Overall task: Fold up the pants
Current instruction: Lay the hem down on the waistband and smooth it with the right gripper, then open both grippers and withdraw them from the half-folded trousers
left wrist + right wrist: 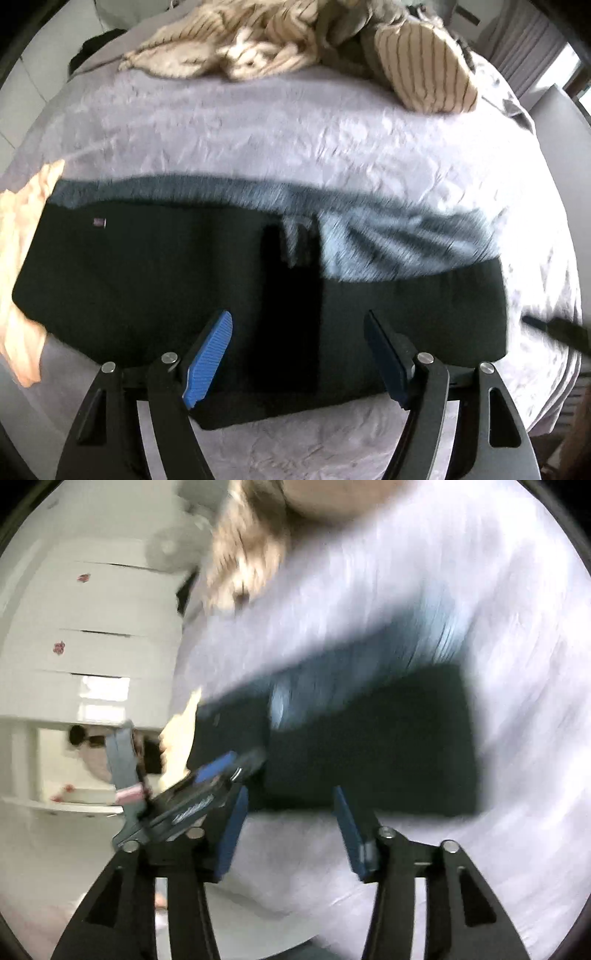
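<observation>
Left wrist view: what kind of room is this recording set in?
Most likely a bedroom. The dark pants lie on a bed with a pale sheet, a striped pillow sits at the far end, and white drawers stand beside it.

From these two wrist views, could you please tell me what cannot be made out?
- Left wrist view: the dark pants near edge, hidden behind the left gripper.
- Right wrist view: motion blur smears the pants and bedsheet.
- Striped bedding: cut off by the top edge.
- Small label: too small to read.
</observation>
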`<state>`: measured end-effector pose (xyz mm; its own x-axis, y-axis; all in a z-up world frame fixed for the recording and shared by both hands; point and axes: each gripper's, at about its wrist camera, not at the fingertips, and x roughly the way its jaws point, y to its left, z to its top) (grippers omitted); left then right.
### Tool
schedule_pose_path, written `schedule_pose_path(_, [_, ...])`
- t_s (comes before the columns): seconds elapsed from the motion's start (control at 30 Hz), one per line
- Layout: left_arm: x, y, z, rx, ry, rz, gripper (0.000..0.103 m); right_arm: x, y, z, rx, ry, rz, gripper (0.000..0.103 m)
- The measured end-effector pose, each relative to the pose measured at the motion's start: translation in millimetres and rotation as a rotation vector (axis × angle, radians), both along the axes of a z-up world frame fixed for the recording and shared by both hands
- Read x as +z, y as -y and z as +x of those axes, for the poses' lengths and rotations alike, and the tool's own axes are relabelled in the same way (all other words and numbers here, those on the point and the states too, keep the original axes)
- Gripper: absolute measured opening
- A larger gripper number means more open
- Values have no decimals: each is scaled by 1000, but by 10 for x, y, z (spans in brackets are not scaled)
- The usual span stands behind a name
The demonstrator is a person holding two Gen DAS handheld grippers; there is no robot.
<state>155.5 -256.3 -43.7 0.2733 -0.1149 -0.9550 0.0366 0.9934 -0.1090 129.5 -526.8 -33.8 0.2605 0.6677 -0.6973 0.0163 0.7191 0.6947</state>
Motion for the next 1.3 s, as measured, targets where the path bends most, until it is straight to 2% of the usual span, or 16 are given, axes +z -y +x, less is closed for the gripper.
schedule_pose_path(0.07, [-3,128,63,-21,3,-10,75,-9,283,161,-72,39,-116,57])
schedule_pose_path(0.13, [-74,303,153,-41,-2,-15,75,-261,539,381,-134,-3,-142,58])
schedule_pose_path(0.23, [-214,566,244,-66,-19,-18,75,-779,699,599,-175,-113,9,56])
schedule_pose_path(0.27, [-279,628,257,-70,-33,-18,75,-987,667,644,-171,-160,70,44])
schedule_pose_path(0.33, [-372,697,248,-77,-47,-2,75,-1110,614,661,-181,-208,112,40])
schedule_pose_path(0.4, [-476,725,224,-91,-44,35,75,-1030,629,620,-200,-196,132,36])
schedule_pose_path(0.43, [-554,728,229,-96,-43,64,75,-975,637,595,-203,-187,95,35])
schedule_pose_path(0.5, [-662,715,258,-89,-47,97,84,-932,601,560,-199,-163,-88,35])
schedule_pose_path(0.53, [-709,671,290,-72,-59,83,84,-948,528,598,-181,-147,-185,35])
schedule_pose_path(0.63, [-647,617,295,-66,-71,72,84,-866,399,616,-173,-137,-243,41])
schedule_pose_path(0.7, [-563,548,235,-73,-66,111,84,-720,339,573,-152,-126,-263,41])
schedule_pose_path(0.8, [-465,356,138,-57,-68,116,84,-392,258,383,-120,-41,-357,41])
schedule_pose_path(0.9, [-380,124,-8,-30,-80,128,84,-198,12,203,-49,30,-390,41])
schedule_pose_path(1.07, [-281,-111,-194,2,-108,160,84,-550,-558,109,63,-33,-426,41])
schedule_pose_path(1.2, [-197,-226,-325,6,-97,149,84,-436,-725,69,66,-45,-365,41])
schedule_pose_path(1.3, [-104,-245,-437,12,-85,145,84,-337,-815,-27,97,-51,-379,41])
